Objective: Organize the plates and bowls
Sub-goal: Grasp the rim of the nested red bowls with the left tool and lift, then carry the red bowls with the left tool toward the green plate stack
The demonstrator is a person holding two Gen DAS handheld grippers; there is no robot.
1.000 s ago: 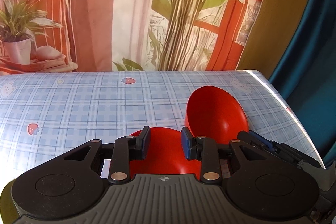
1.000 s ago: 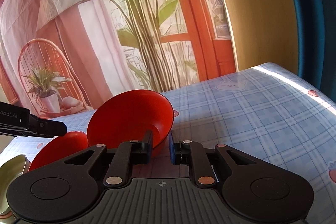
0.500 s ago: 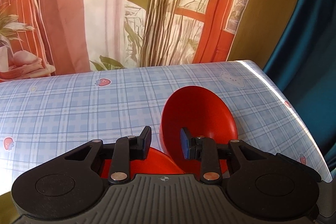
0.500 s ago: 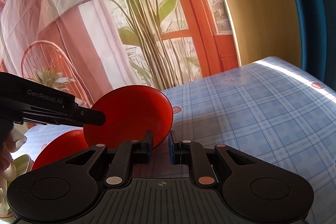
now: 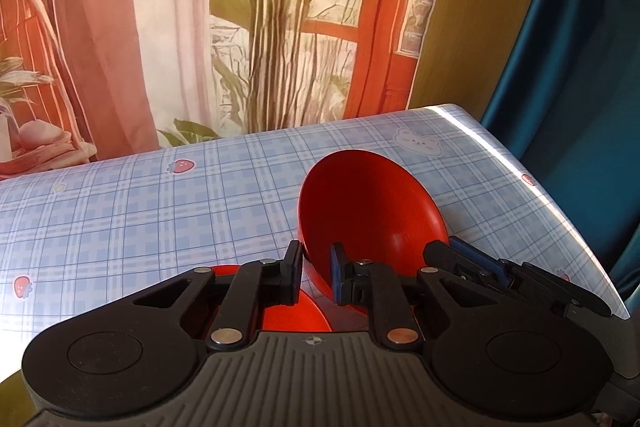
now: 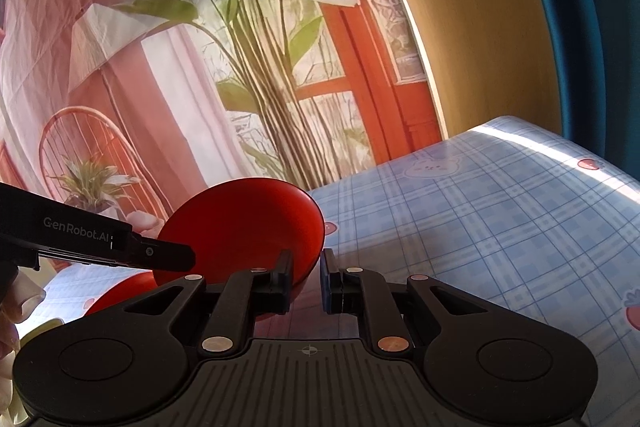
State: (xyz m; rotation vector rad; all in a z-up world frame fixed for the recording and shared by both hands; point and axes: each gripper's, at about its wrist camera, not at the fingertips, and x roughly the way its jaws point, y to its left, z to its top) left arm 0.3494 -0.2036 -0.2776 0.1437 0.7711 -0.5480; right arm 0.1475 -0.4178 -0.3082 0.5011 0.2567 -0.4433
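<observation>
A red bowl (image 5: 372,211) (image 6: 244,227) is held tilted on its edge above the blue checked table (image 5: 120,211). My left gripper (image 5: 315,277) has its jaws around the bowl's near-left rim. My right gripper (image 6: 306,283) has its jaws around the bowl's right rim; its fingers (image 5: 480,267) show at the bowl's right in the left wrist view. A second red bowl (image 5: 296,311) (image 6: 124,293) lies on the table beneath, mostly hidden by the gripper bodies. The left gripper's side (image 6: 100,241) crosses the right wrist view at the left.
The table's right edge (image 5: 560,211) runs beside a blue curtain (image 5: 580,67). A printed backdrop with plants hangs behind the table. A pale green dish rim (image 6: 36,331) peeks at the lower left of the right wrist view.
The tilted red bowl has been moved left and tipped steeper, over the second bowl. My left gripper's jaws have closed in around its rim.
</observation>
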